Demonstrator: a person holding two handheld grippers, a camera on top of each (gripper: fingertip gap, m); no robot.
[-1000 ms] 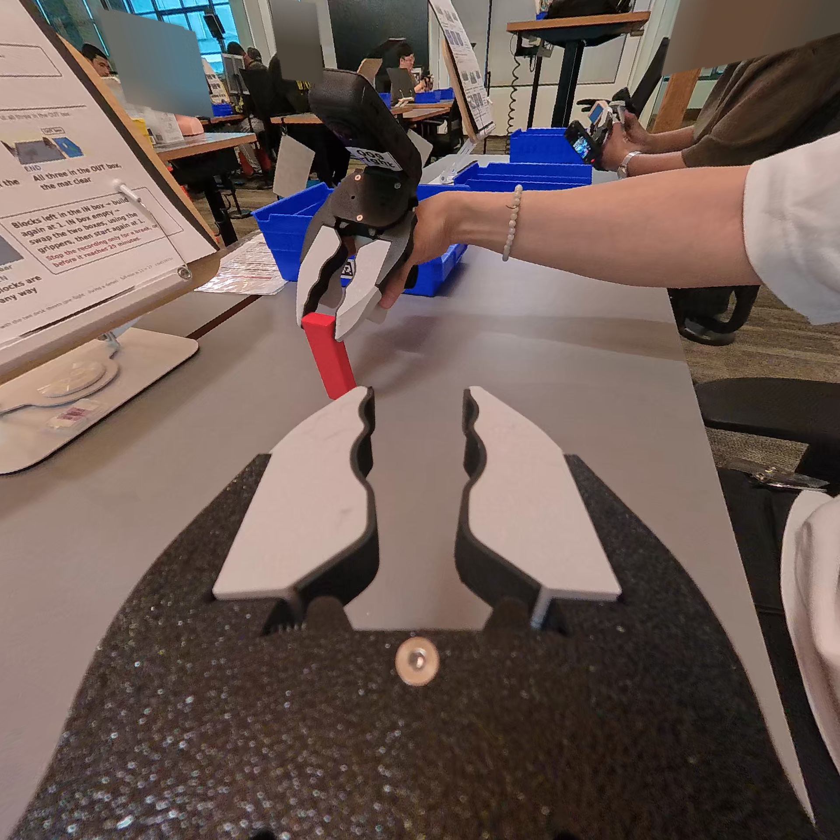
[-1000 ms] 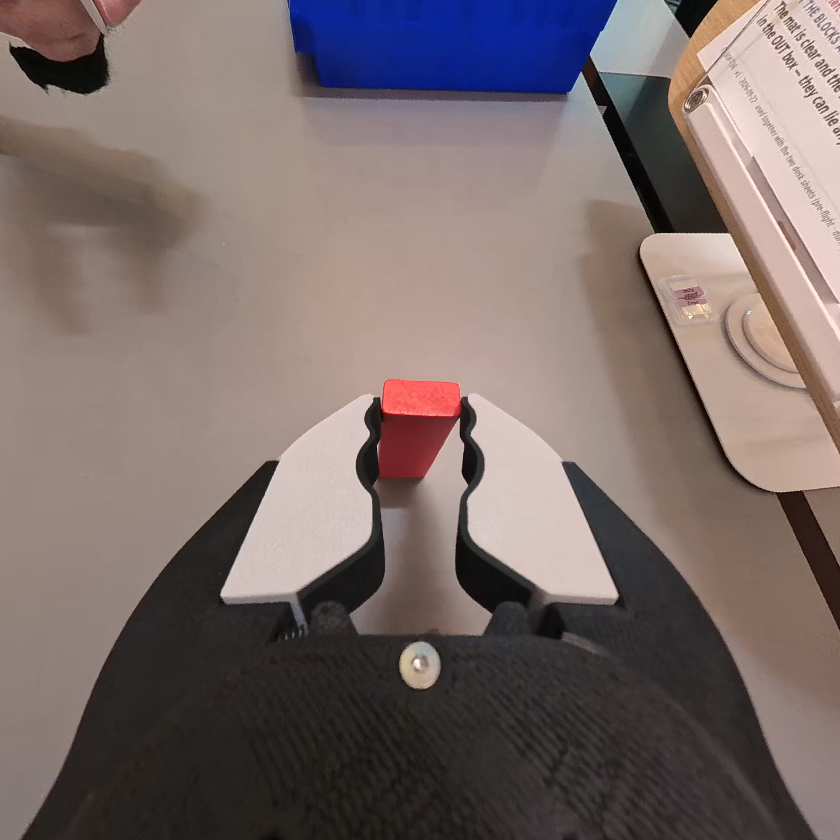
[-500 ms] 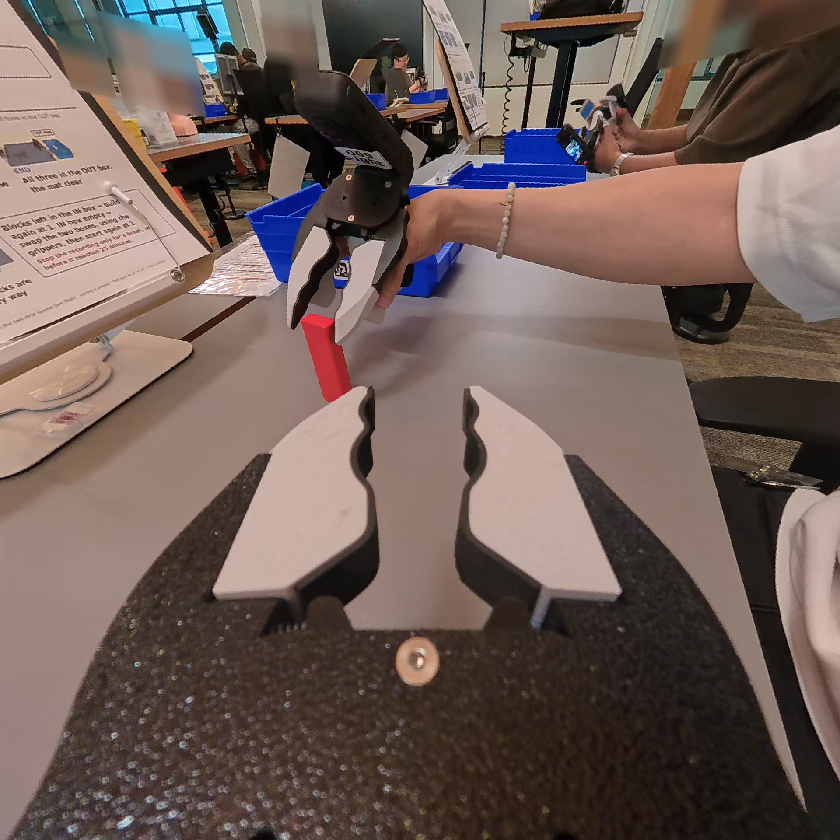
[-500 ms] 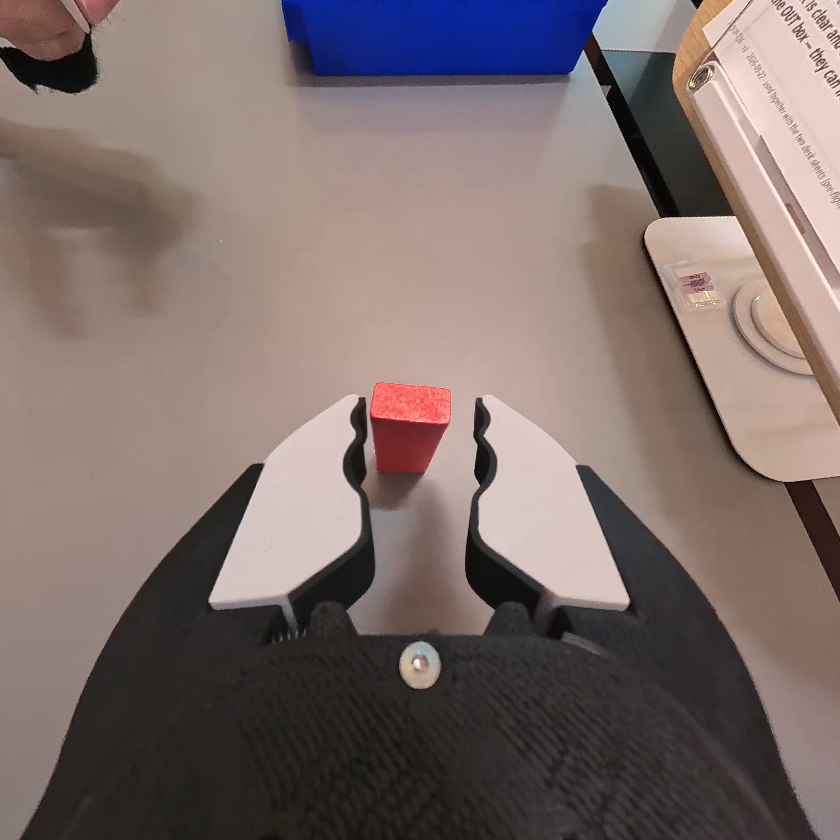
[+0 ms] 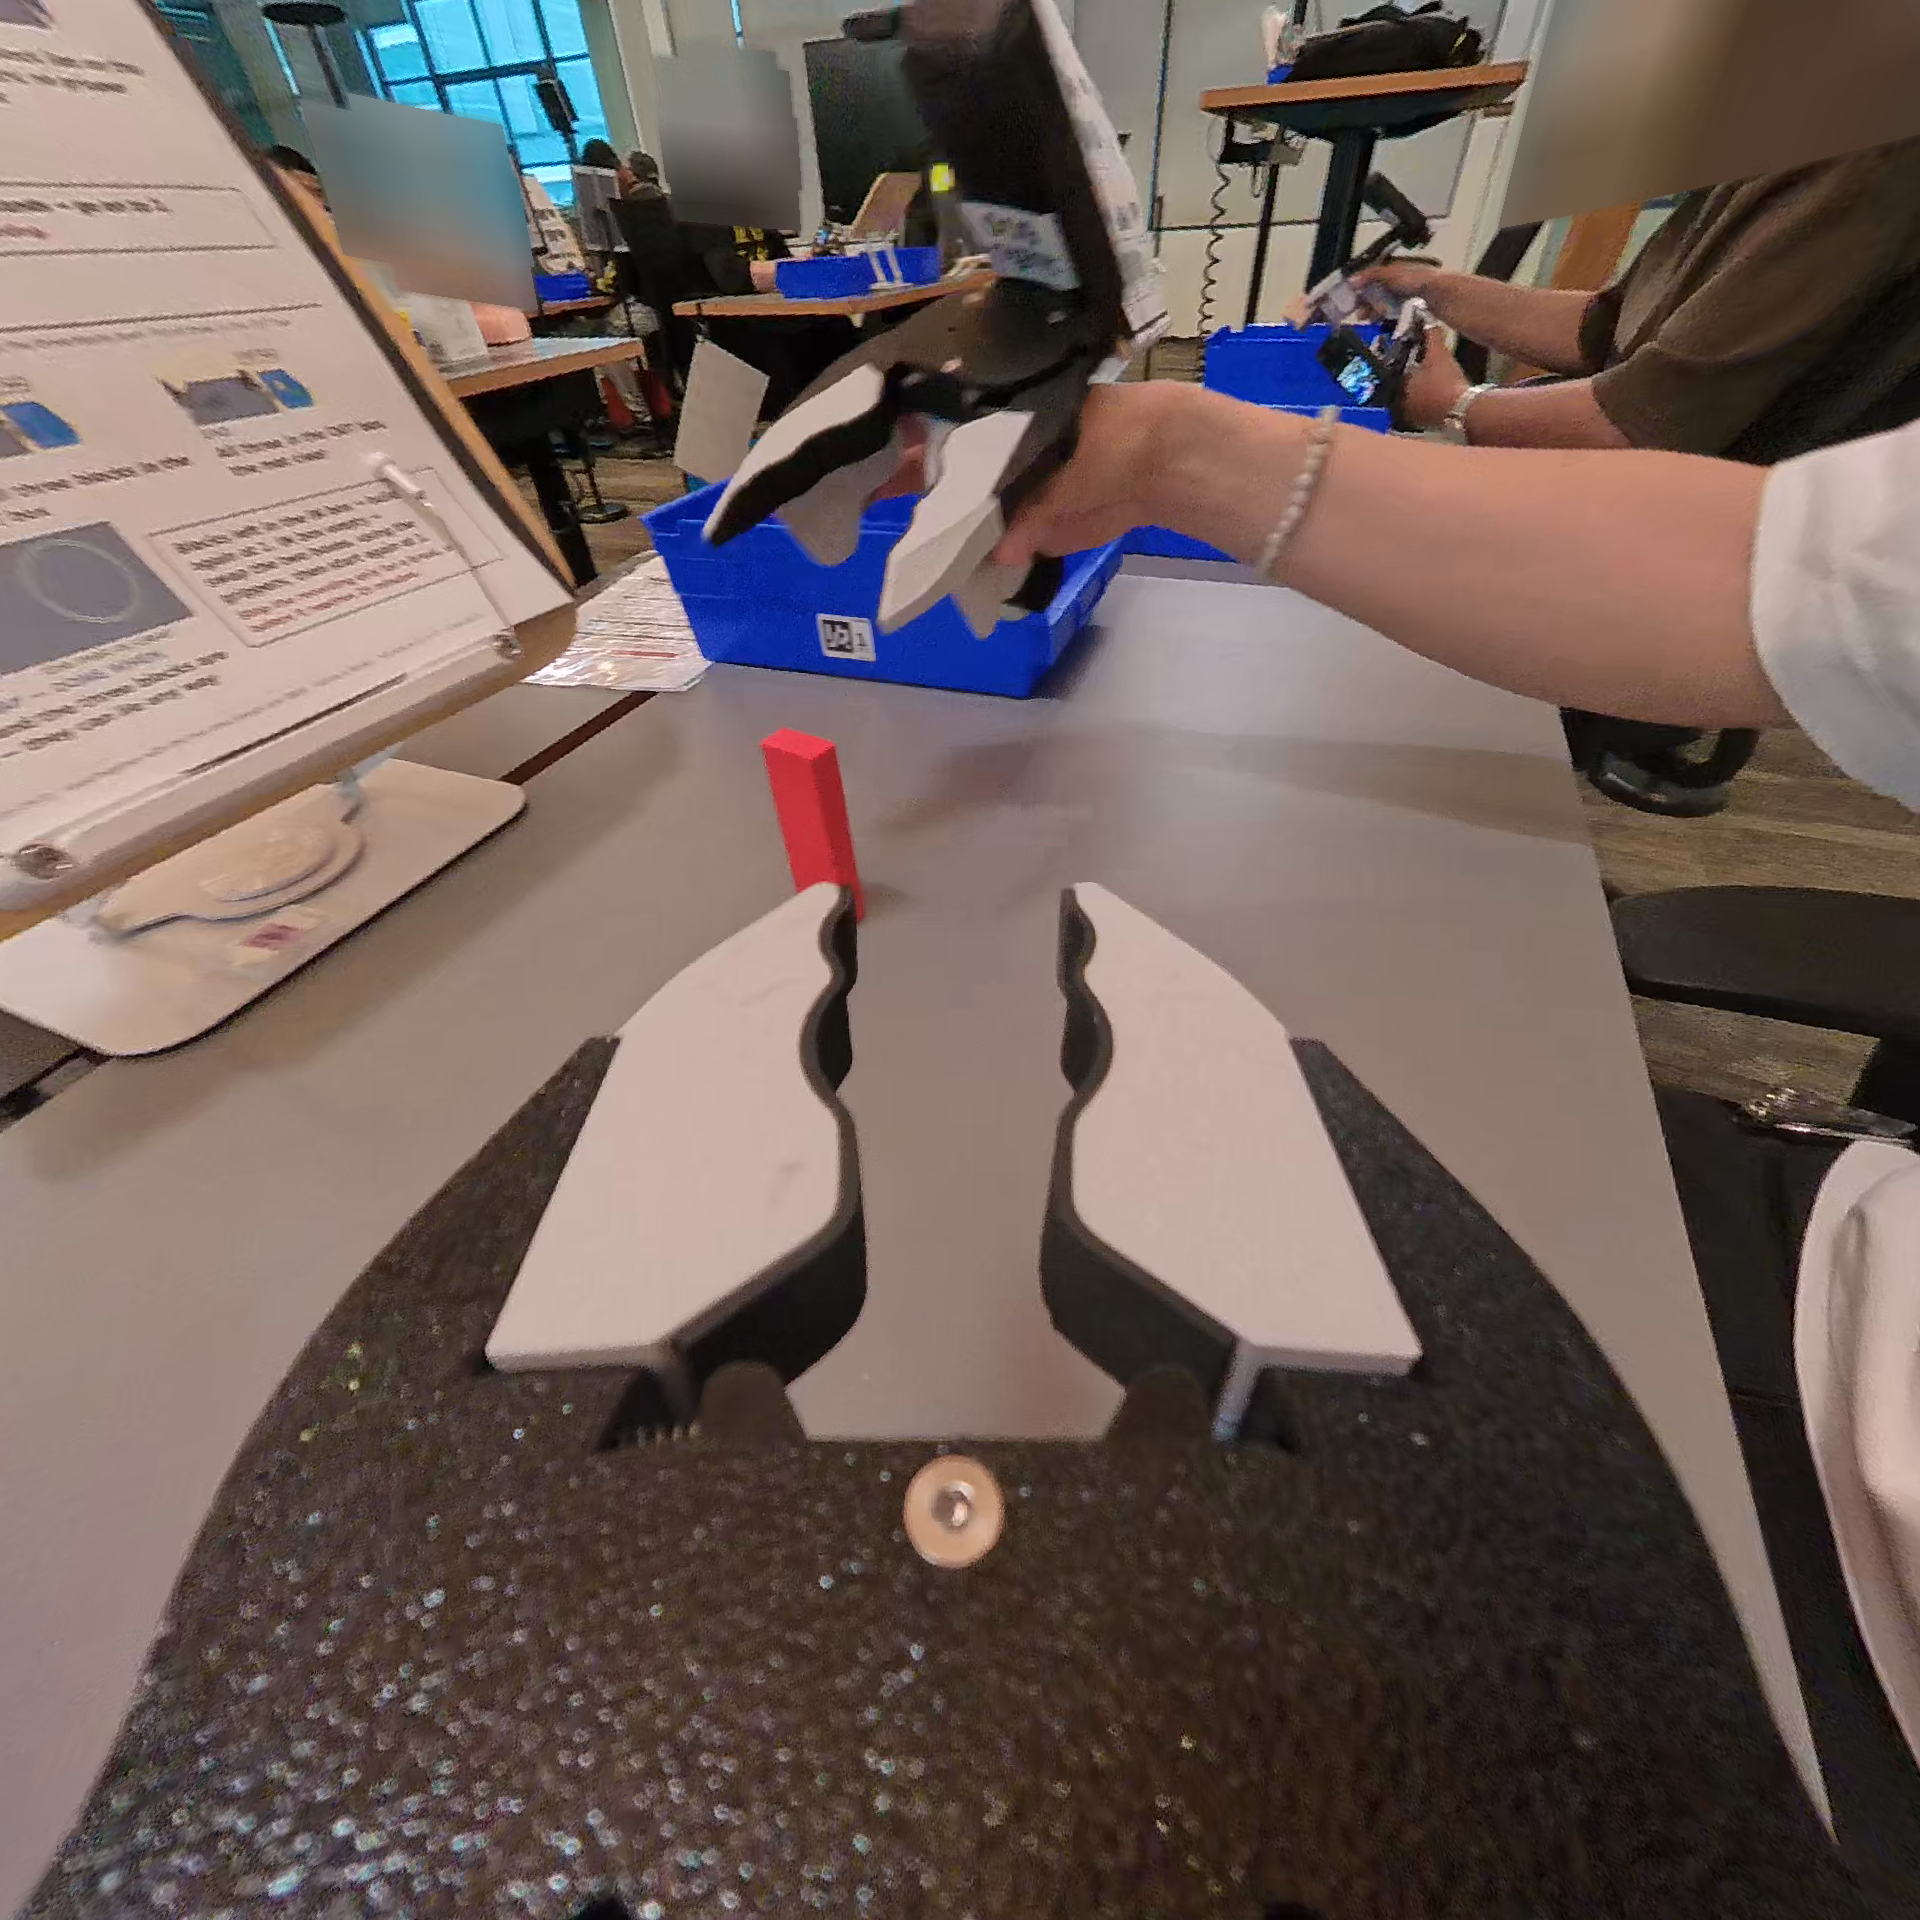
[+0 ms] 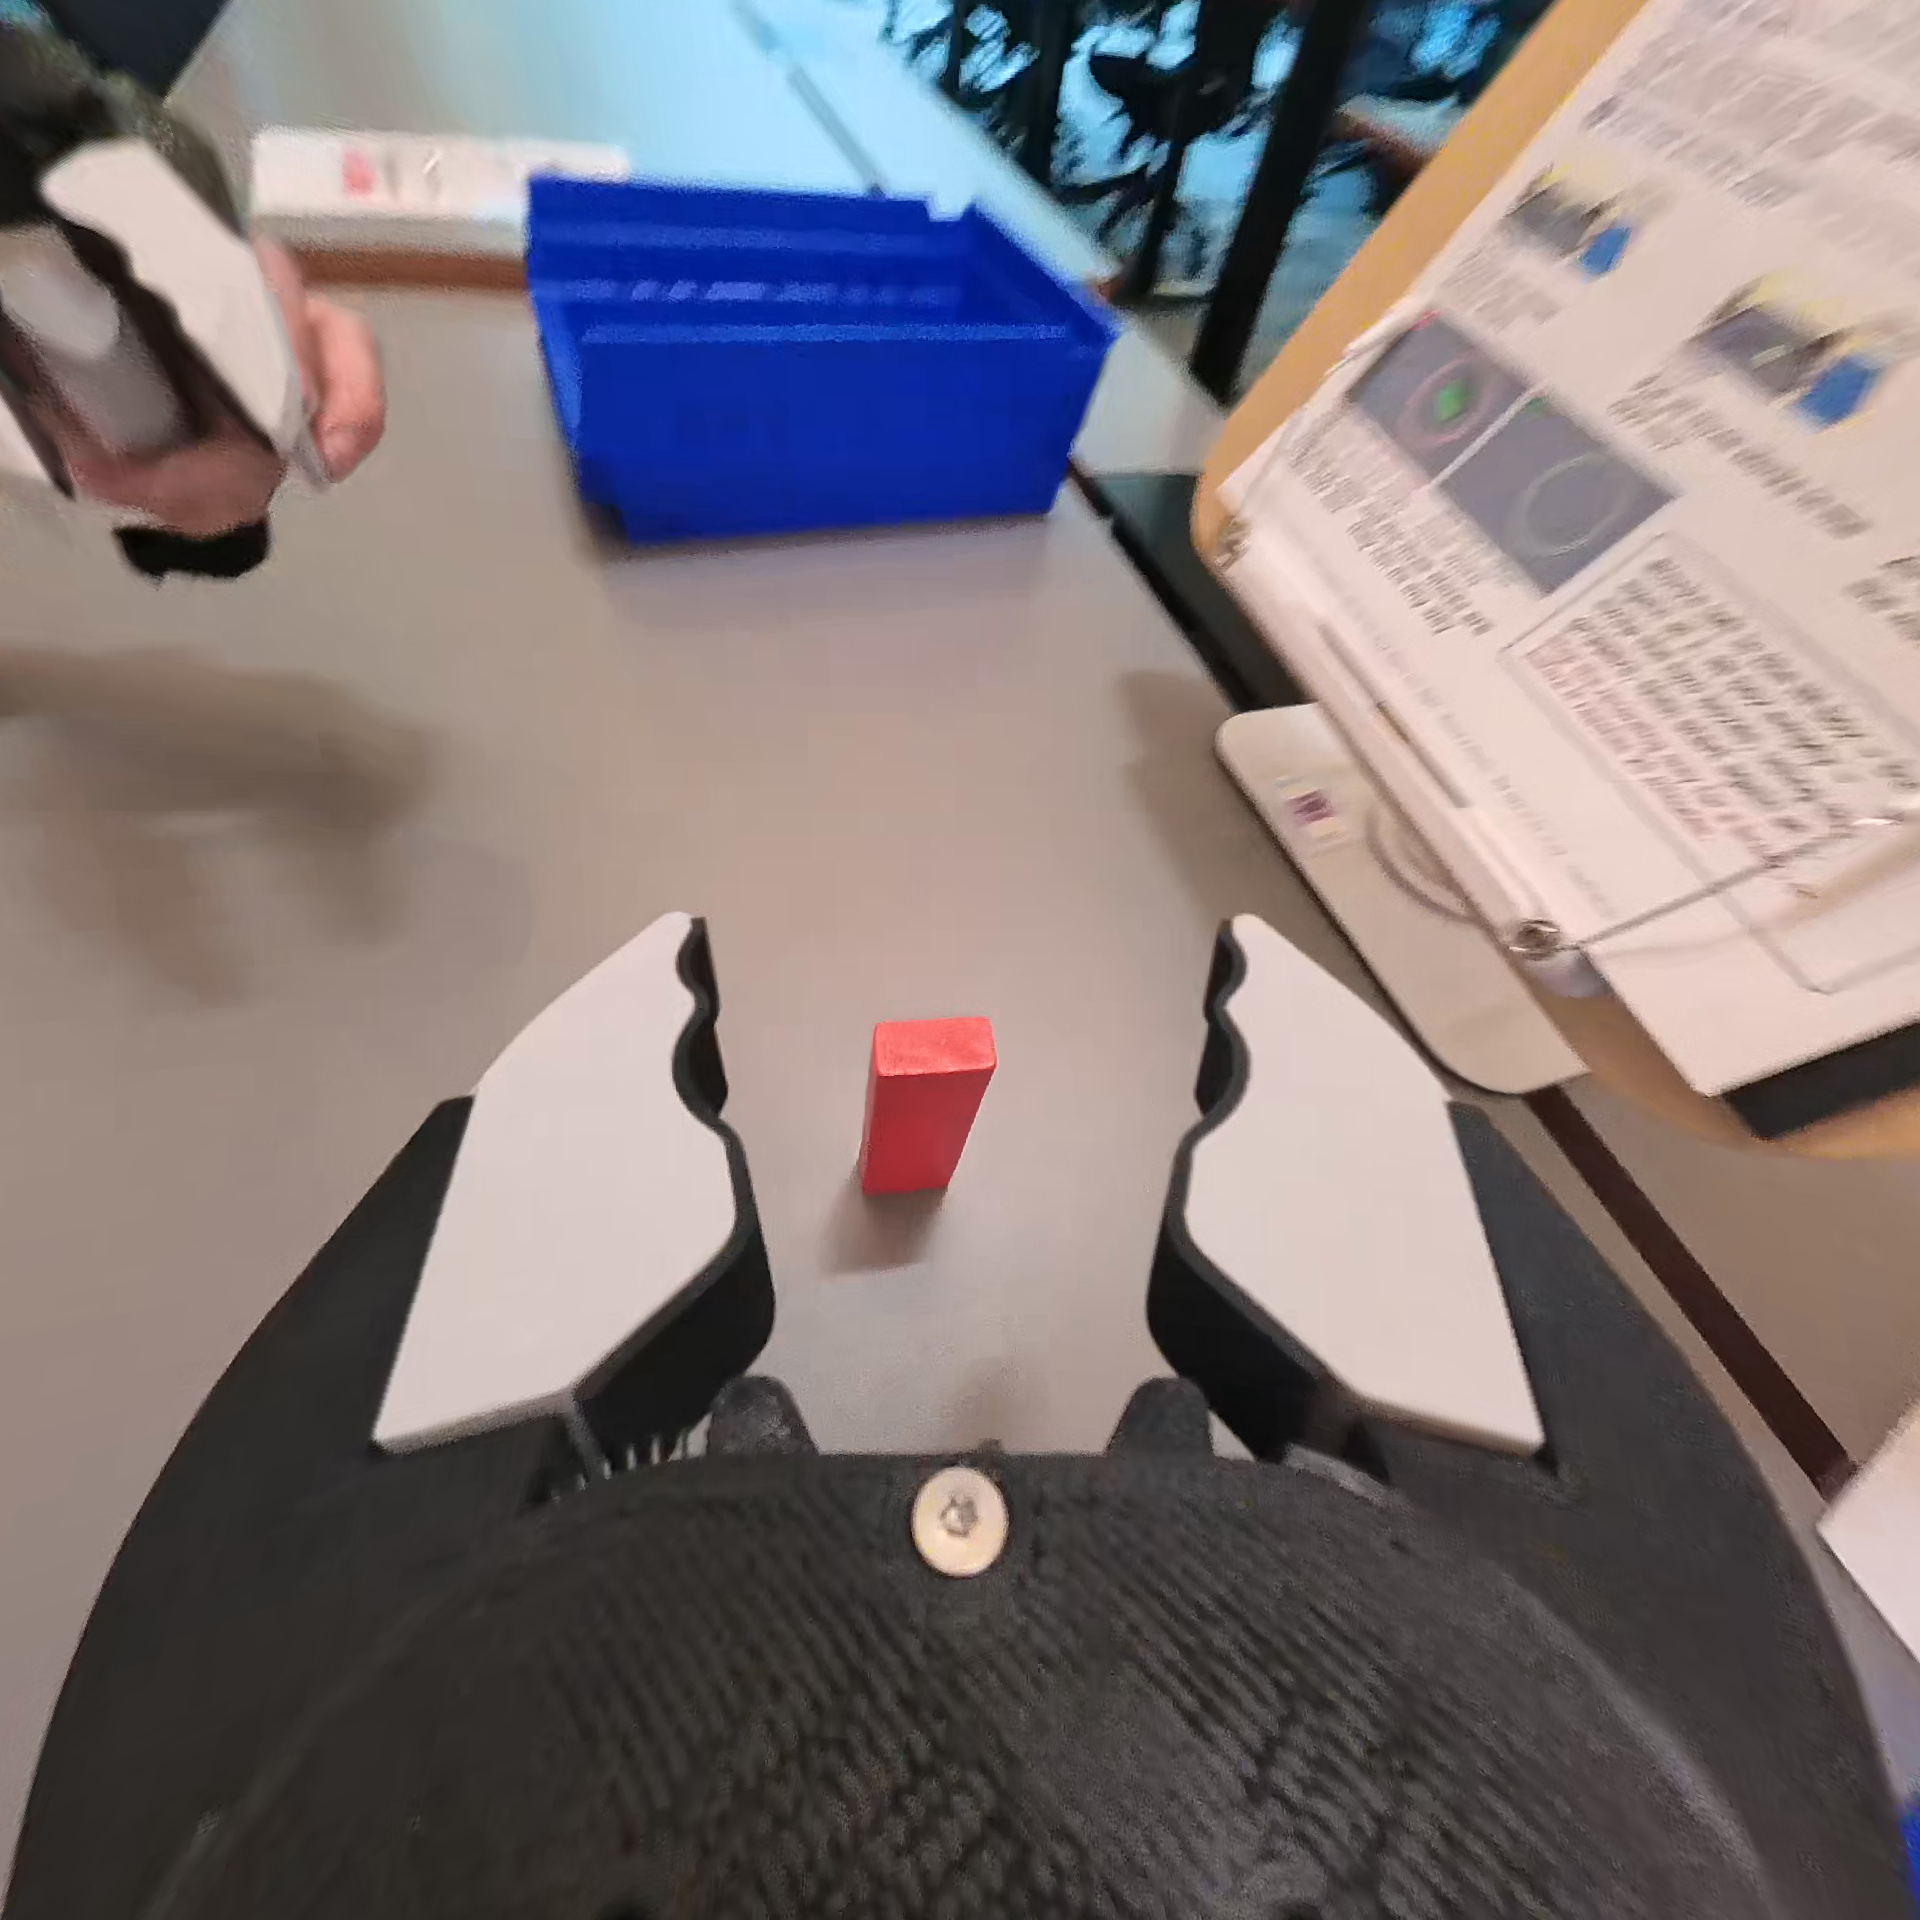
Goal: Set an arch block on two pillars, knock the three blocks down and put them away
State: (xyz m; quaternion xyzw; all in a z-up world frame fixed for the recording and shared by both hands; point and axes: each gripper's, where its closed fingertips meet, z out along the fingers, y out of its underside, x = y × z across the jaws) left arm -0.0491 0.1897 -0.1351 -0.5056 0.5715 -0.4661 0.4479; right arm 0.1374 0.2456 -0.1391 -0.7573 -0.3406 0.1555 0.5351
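Note:
A red block (image 5: 810, 821) stands upright on the grey table (image 5: 1247, 935), just beyond my left gripper's left fingertip. My left gripper (image 5: 961, 902) is open and empty, low over the table. In the right wrist view the block (image 6: 925, 1112) stands below and between the wide-spread fingers of my right gripper (image 6: 966, 925), which is open, empty and raised clear of it. In the left wrist view the right gripper (image 5: 805, 571) hangs in the air above and behind the block, in front of a blue bin. The left gripper's fingers (image 6: 177, 281) show at the upper left.
A blue bin (image 5: 935, 655) sits at the table's far end; it also shows in the right wrist view (image 6: 810, 436). An instruction board on a stand (image 5: 208, 468) with a white base (image 5: 260, 914) is beside the block. A black chair (image 5: 1766, 956) stands off the table's right edge. The red block (image 5: 810, 821) lies some 9 centimetres from my right tips, 20 centimetres from my left tips.
My right gripper opened, let go of the red block and lifted up and away from it. The block stays upright on the table. My left gripper barely moved.

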